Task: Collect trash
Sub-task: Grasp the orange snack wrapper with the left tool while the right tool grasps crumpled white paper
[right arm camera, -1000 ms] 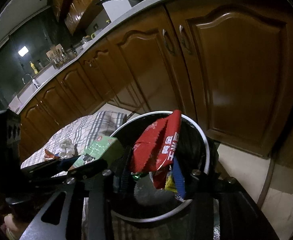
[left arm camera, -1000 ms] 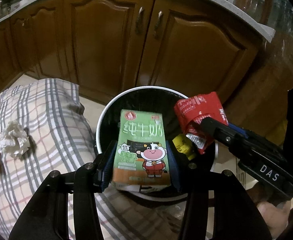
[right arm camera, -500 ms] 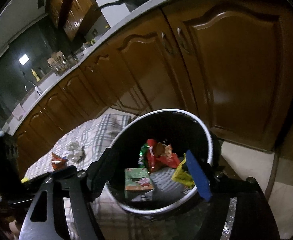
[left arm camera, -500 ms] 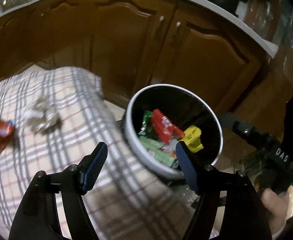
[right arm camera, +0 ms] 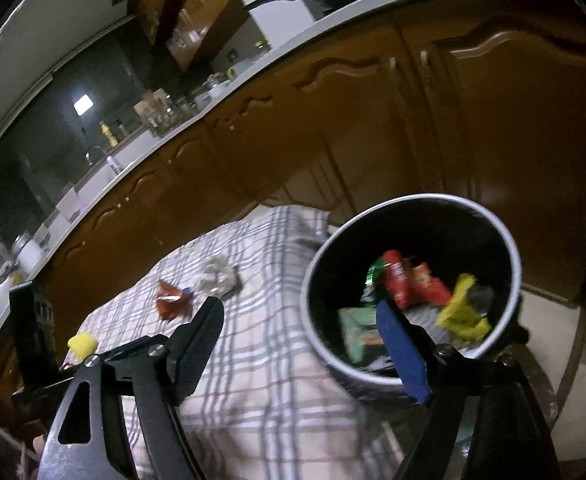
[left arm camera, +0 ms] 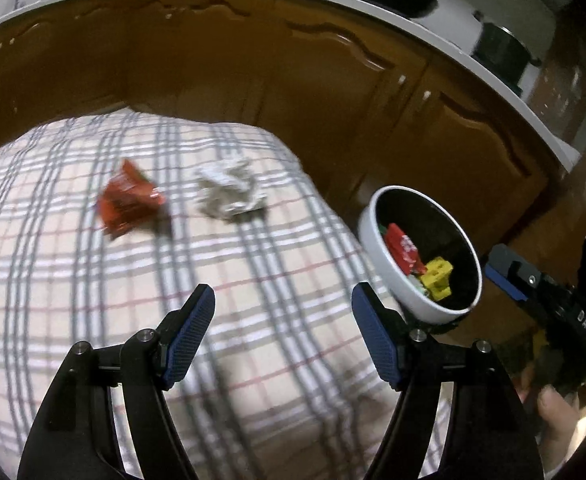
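plaid cloth [left arm camera: 93, 280] carries the last trash – a red wrapper [left arm camera: 127, 200] and a crumpled paper wad [left arm camera: 231, 192], just beside each other, near the white-rimmed bin [left arm camera: 373, 240] that already holds cartons and wrappers. left gripper [left arm camera: 283, 336] jaws apart and empty, aimed toward that pair, likely the next grab. right gripper [right arm camera: 301, 344] is opening, nothing between its jaws, by the bin's rim.

Table [left arm camera: 253, 320] under plaid cloth. On it: red wrapper [left arm camera: 129, 200], crumpled paper [left arm camera: 231, 194] just beside, apart. Small yellow item [right arm camera: 81, 344] near one edge. Bin [left arm camera: 377, 256] stands beside table.
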### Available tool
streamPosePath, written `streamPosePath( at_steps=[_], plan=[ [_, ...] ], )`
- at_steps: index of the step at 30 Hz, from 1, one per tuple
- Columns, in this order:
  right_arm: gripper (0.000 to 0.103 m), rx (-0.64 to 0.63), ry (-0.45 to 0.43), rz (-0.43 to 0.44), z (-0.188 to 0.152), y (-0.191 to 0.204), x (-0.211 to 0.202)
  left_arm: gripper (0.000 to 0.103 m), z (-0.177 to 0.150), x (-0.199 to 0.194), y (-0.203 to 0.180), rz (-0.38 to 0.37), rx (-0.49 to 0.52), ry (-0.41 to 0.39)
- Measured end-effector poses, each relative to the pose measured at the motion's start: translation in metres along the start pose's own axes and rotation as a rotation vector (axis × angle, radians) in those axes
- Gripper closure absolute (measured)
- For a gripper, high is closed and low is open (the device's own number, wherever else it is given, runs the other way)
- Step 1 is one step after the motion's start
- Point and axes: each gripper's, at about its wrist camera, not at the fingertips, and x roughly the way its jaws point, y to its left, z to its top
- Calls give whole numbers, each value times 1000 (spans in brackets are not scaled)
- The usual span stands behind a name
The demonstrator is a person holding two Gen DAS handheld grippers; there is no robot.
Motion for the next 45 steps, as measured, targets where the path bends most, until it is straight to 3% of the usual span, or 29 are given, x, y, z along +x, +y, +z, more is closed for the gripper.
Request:
streamPosePath(
  at_steps=[4,15,22,35,45],
  plan=[
    [16,-26,22,25,-8,20,8,30,-6,-10,21,23,-33,-11],
    [15,-87,82,68,-20,61,38,30,-8,-21,70,75,-99,-12],
    [15,-118,115,81,-19,78,61,28,0,-19,89,115,-89,-28],
    [16,-140,159,97,-4,91,111,28,33,18,122,150,-81,-9],
    [26,-127,229,102,11,96,171,28,56,55,121,144,6,6]
  ],
)
